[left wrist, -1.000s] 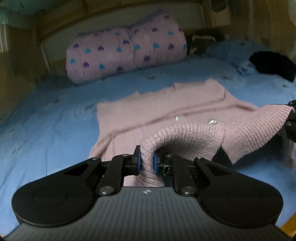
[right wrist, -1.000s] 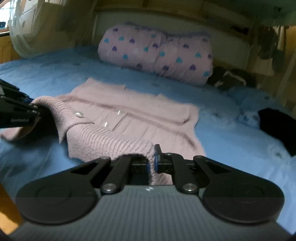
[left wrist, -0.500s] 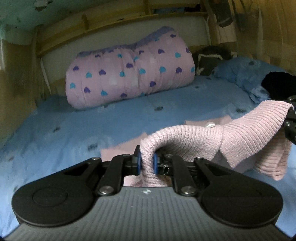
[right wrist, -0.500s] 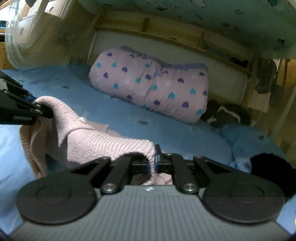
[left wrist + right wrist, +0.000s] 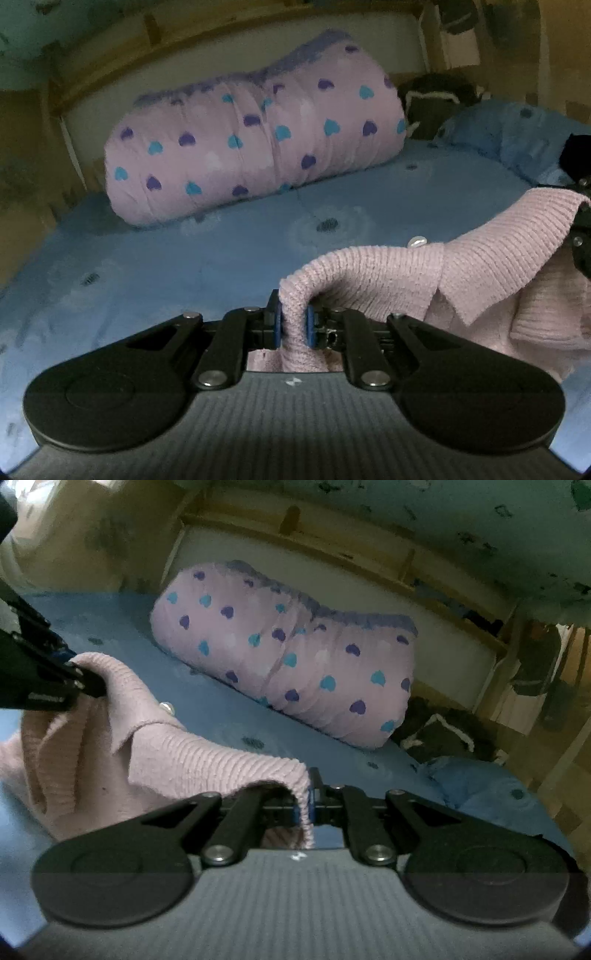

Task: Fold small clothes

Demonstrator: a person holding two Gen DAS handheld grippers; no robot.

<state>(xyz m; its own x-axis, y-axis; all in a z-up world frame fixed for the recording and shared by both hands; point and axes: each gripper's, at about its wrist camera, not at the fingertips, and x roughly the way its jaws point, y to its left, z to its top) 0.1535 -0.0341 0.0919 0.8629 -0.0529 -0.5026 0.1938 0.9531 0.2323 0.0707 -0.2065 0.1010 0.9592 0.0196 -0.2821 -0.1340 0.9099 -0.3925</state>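
Observation:
A pink ribbed knit cardigan (image 5: 461,266) with pearly buttons hangs in the air between both grippers, above the blue bed sheet (image 5: 184,266). My left gripper (image 5: 294,325) is shut on a bunched edge of the knit. My right gripper (image 5: 307,803) is shut on the opposite edge of the cardigan (image 5: 184,746), which sags down to the left. The other gripper shows at the frame edge in each view, right gripper (image 5: 581,236) and left gripper (image 5: 88,681), each pinching the fabric. The cardigan's lower part is hidden behind the gripper bodies.
A rolled pink quilt (image 5: 255,147) with blue and purple hearts lies against the headboard (image 5: 332,568). A blue pillow (image 5: 517,133) and dark clothing (image 5: 439,734) sit at the bed's right side. A wooden bed frame surrounds the mattress.
Both grippers have carried the cardigan's held edge up and forward toward the quilt. The flat part of the cardigan on the sheet has dropped out of sight below the grippers.

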